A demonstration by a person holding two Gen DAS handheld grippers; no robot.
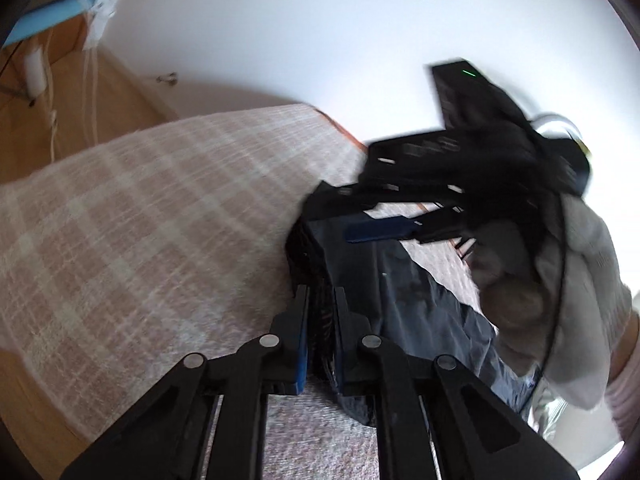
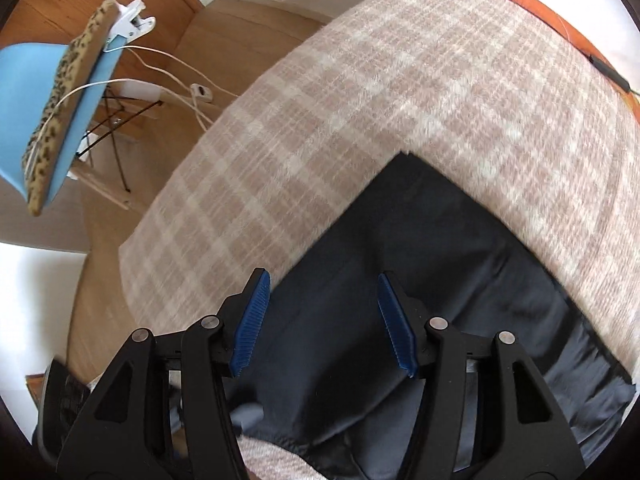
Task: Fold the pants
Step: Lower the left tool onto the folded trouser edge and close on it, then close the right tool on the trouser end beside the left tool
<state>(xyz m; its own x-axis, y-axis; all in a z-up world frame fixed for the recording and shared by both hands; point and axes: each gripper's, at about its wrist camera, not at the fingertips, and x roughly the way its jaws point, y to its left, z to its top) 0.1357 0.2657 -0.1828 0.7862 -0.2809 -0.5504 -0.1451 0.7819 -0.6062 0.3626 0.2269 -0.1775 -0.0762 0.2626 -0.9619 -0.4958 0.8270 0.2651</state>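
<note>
Left wrist view: dark navy fabric pants (image 1: 416, 292), laid on plaid beige blanket (image 1: 140, 220), are pinched at the edge by left gripper (image 1: 320, 320) jaws, likely for folding; right gripper (image 2: 324, 320) jaws are spread above them.

A plaid blanket (image 2: 400, 92) in pale pink and cream covers the whole supporting surface, possibly a bed, though the blur makes that hard to call. Dark navy pants (image 2: 420, 280) lie flat right on the blanket, one squared corner pointing toward its far side. An orange edge (image 2: 532, 0) peeks out beyond the blanket. A wooden floor (image 2: 224, 44) runs alongside, with white cables (image 2: 176, 68) trailing across it.
</note>
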